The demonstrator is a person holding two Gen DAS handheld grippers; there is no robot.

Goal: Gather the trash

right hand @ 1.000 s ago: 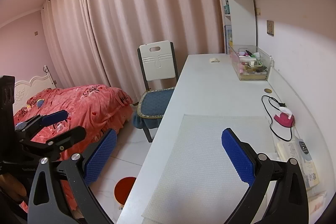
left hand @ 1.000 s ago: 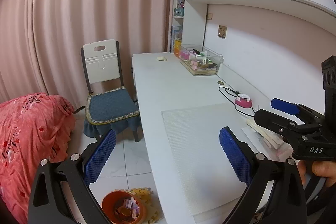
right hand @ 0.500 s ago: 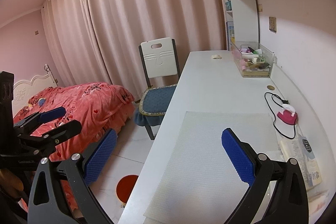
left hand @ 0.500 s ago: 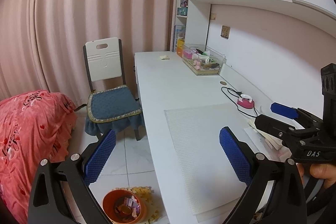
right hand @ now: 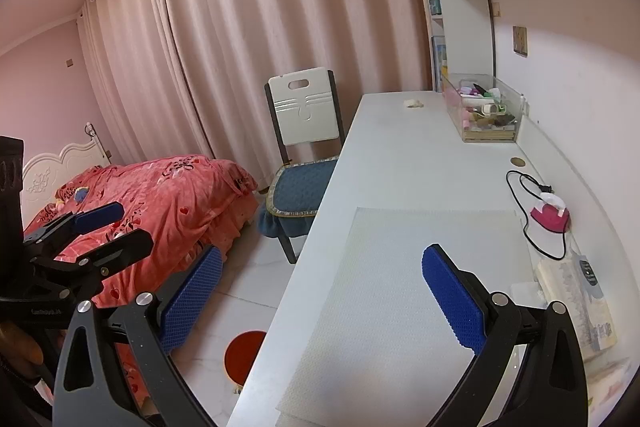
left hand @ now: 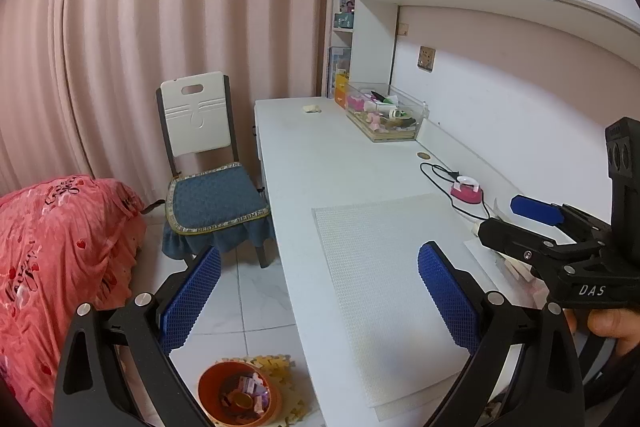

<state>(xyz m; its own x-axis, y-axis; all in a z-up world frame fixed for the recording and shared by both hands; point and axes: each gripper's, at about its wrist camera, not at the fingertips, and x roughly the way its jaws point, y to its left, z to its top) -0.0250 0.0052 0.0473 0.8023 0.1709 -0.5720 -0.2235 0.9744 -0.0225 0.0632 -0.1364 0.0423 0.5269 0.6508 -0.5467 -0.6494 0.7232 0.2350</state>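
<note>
The left tongs (left hand: 318, 301), black-framed with blue ribbed pads, hang spread wide and empty above the near edge of the long white worktop (left hand: 320, 163), one pad over the tiled floor and the other over the pale textured rectangular mat (left hand: 388, 267) that lies on the worktop. The right tongs (right hand: 322, 297), of the same build, are likewise wide apart with nothing between them, held level over the same mat and pointing along the worktop toward the far end. In the left wrist view the right tongs appear beyond the mat's right edge, with a hand (left hand: 612, 325) curled under their black handle. The small crumpled cream scrap of paper (left hand: 312, 109) lies at the far end of the worktop, well beyond the mat and just beside the clear rectangular plastic box of small colourful items (left hand: 384, 115). A round orange plastic bin (left hand: 236, 393) stands on the floor below the worktop's near corner, on a beige foam puzzle tile (left hand: 288, 379), with bits of wrapper inside it. Between the mat and the wall sits a small pink device with a black cord (left hand: 466, 191). A white-backed chair with a blue cushion (left hand: 208, 163) stands beside the worktop's far half, and a bed with a red heart-patterned cover (right hand: 160, 199) lies past the chair
</note>
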